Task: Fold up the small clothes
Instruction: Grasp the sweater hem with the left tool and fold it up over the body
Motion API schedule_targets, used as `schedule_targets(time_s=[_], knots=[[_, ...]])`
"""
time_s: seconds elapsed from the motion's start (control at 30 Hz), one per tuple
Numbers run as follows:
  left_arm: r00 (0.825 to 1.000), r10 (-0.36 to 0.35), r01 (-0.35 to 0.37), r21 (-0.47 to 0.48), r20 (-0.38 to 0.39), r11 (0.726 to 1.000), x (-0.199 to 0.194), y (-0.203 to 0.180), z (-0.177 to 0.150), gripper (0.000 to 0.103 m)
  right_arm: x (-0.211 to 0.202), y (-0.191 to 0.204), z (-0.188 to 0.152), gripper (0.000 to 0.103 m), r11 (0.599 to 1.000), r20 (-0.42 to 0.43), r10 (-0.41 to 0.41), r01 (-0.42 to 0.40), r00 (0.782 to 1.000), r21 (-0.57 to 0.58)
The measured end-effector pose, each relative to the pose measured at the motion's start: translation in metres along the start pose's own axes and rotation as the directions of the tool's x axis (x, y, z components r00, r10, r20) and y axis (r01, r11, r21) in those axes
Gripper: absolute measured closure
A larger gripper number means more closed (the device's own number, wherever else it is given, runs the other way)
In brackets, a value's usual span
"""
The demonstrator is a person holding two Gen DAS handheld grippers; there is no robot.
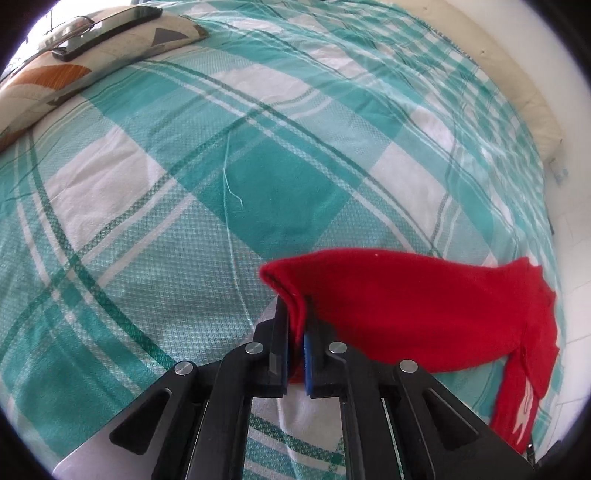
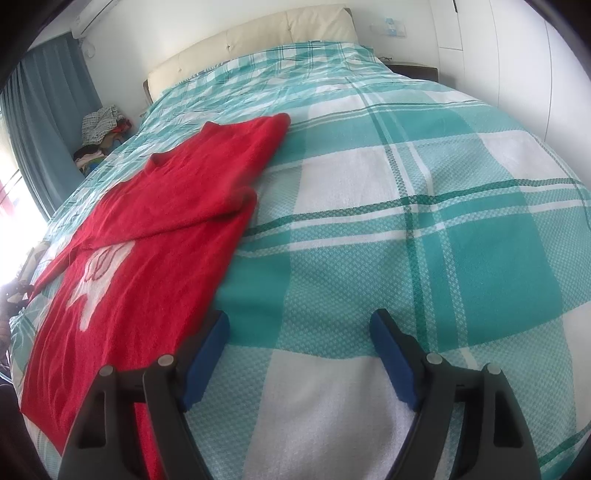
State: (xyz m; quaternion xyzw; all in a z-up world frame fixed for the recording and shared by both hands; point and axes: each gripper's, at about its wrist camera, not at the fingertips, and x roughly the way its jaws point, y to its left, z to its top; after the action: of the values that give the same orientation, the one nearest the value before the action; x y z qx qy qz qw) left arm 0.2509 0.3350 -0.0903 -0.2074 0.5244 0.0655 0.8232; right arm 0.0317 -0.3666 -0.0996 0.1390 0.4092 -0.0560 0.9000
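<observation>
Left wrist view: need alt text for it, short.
The left gripper is shut on a folded edge of a red sweater, lifting it over a bed with a teal and white checked bedspread. A patterned pillow with a dark phone-like object on it lies at top left.

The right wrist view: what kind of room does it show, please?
Most likely a bedroom. A wide bed with a checked cover and a padded headboard fills the view, with curtains at the window beside it.
</observation>
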Motion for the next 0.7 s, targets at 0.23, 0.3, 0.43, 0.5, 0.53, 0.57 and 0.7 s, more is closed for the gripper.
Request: schedule_targets(time_s=[0.23,0.3,0.43,0.5,0.53,0.57,0.7], knots=[[0.983,-0.088,0.049,0.237,0.159,0.970,-0.092,-0.120,0.005,0.099,0.001,0.000,-0.001,0.021,1.000,0.000,0.004,-0.004,1.000,-0.002],[0.970,-0.172,0.105,0.340,0.173,0.935,-0.119,-0.181,0.002,0.099,0.002,0.002,0.000,0.019,1.000,-0.006,-0.002,0.002,1.000,-0.012],[0.939,-0.322,0.220,0.510,0.119,0.832,-0.138,-0.301,-0.021,0.099,0.003,0.004,-0.001,0.017,1.000,-0.010,-0.014,0.014,1.000,-0.025],[0.927,-0.370,0.277,0.560,0.059,0.781,-0.132,-0.352,-0.039,0.099,0.003,0.004,-0.001,0.017,1.000,-0.009,-0.008,0.007,1.000,-0.020],[0.923,-0.384,0.299,0.580,0.027,0.758,-0.125,-0.374,-0.049,0.099,0.003,0.004,-0.001,0.017,1.000,-0.009,-0.005,0.005,1.000,-0.018],[0.920,-0.392,0.314,0.598,0.002,0.738,-0.119,-0.394,-0.059,0.099,0.003,0.005,-0.001,0.017,1.000,-0.009,-0.004,0.004,1.000,-0.018],[0.903,-0.420,0.381,0.628,-0.095,0.678,-0.079,-0.450,-0.097,0.098,0.003,0.004,-0.001,0.017,1.000,-0.009,-0.003,0.002,1.000,-0.019]])
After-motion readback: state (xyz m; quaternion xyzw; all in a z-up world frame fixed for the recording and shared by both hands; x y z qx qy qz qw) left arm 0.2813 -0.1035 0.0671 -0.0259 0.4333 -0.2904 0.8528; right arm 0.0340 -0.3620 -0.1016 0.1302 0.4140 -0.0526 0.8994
